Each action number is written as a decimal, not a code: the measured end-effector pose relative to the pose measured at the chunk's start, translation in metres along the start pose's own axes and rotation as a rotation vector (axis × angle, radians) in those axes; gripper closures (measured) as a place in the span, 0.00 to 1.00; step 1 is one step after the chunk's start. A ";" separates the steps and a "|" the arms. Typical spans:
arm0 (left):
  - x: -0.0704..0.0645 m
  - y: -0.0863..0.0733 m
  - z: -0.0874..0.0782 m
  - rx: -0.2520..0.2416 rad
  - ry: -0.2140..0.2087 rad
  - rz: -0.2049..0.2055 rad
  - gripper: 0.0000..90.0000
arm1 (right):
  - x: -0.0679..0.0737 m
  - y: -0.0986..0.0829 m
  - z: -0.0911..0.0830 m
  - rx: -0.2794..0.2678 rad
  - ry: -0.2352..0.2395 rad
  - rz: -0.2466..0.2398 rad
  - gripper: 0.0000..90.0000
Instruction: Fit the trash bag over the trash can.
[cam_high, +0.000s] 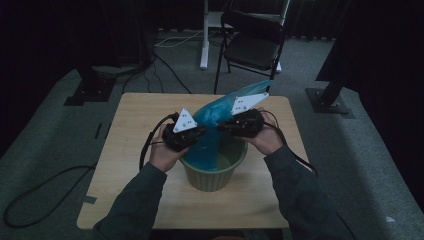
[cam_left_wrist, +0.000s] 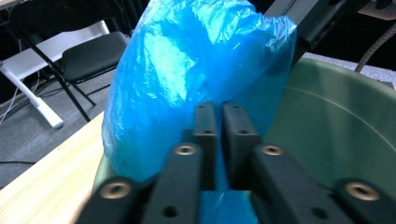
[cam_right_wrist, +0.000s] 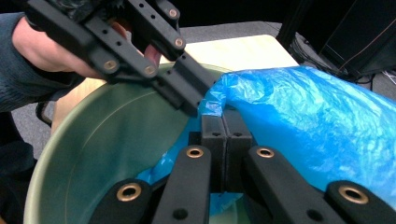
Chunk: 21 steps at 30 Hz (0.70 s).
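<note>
A pale green round tub (cam_high: 214, 172) stands on the wooden table (cam_high: 135, 150), near its front. A blue plastic bag (cam_high: 216, 120) rises out of the tub and leans toward the far right. My left gripper (cam_high: 202, 131) is at the bag's left side, shut on the film (cam_left_wrist: 187, 70) above the tub's rim (cam_left_wrist: 336, 130). From the right, my right gripper (cam_high: 223, 126) is shut on the bag's edge (cam_right_wrist: 317, 121) over the tub's inside (cam_right_wrist: 102, 140). In the right gripper view the left gripper (cam_right_wrist: 196, 100) meets the same crumpled edge just beyond my right gripper (cam_right_wrist: 226, 126).
A black folding chair (cam_high: 252, 42) and a white desk leg (cam_high: 204, 35) stand on the carpet beyond the table's far edge. Black stand bases (cam_high: 90, 92) flank the table, and cables trail across the floor at the left (cam_high: 45, 197).
</note>
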<state>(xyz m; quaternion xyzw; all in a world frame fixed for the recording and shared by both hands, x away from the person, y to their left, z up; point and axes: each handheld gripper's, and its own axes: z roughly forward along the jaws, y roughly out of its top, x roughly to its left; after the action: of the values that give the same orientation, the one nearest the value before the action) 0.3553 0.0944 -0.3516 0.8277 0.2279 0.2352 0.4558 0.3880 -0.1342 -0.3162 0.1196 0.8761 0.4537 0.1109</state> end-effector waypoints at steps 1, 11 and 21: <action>0.000 0.000 0.000 -0.005 -0.001 -0.001 0.99 | 0.000 0.000 0.000 0.000 0.000 -0.002 1.00; -0.001 -0.010 -0.012 -0.010 0.008 0.021 1.00 | -0.002 -0.007 -0.007 0.018 0.011 -0.004 0.74; -0.005 -0.025 -0.020 0.004 -0.005 0.026 1.00 | -0.022 -0.011 -0.027 -0.017 -0.064 0.059 0.58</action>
<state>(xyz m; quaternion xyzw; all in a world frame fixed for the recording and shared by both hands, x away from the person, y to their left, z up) 0.3359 0.1166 -0.3650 0.8320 0.2164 0.2385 0.4518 0.3990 -0.1683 -0.3083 0.1591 0.8643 0.4600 0.1266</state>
